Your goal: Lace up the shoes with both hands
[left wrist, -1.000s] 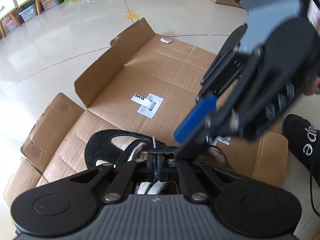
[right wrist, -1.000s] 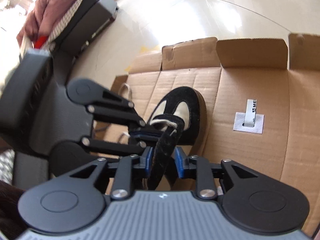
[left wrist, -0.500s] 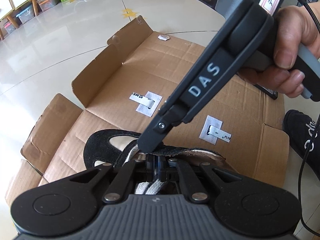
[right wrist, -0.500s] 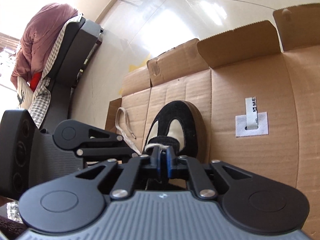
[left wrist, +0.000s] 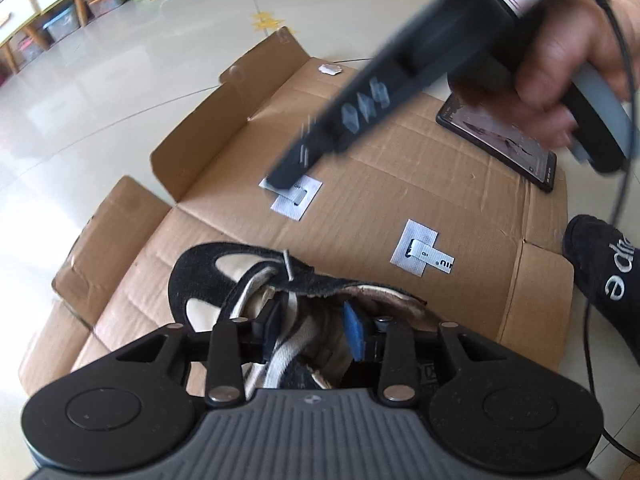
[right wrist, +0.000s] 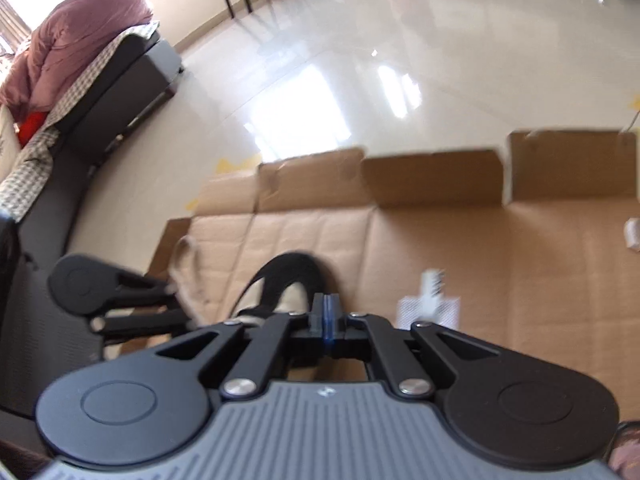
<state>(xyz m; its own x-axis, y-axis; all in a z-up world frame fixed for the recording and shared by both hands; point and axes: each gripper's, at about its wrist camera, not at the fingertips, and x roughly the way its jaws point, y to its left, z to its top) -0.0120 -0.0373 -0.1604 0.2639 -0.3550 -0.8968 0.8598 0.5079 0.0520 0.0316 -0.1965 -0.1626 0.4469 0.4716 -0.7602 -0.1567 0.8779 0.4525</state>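
Currently:
left gripper: jaws opening, lace seen between them, unpressed
right gripper: pads closed together, nothing seen clamped
shoe: laid on flattened cardboard, under left gripper

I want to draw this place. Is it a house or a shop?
Probably a room in a home: a sofa heaped with a pink blanket, a shiny tiled floor, and low shelves with storage bins.

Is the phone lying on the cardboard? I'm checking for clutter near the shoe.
Yes. In the left wrist view the phone lies flat, screen up, on the flattened cardboard box, beyond the shoe.
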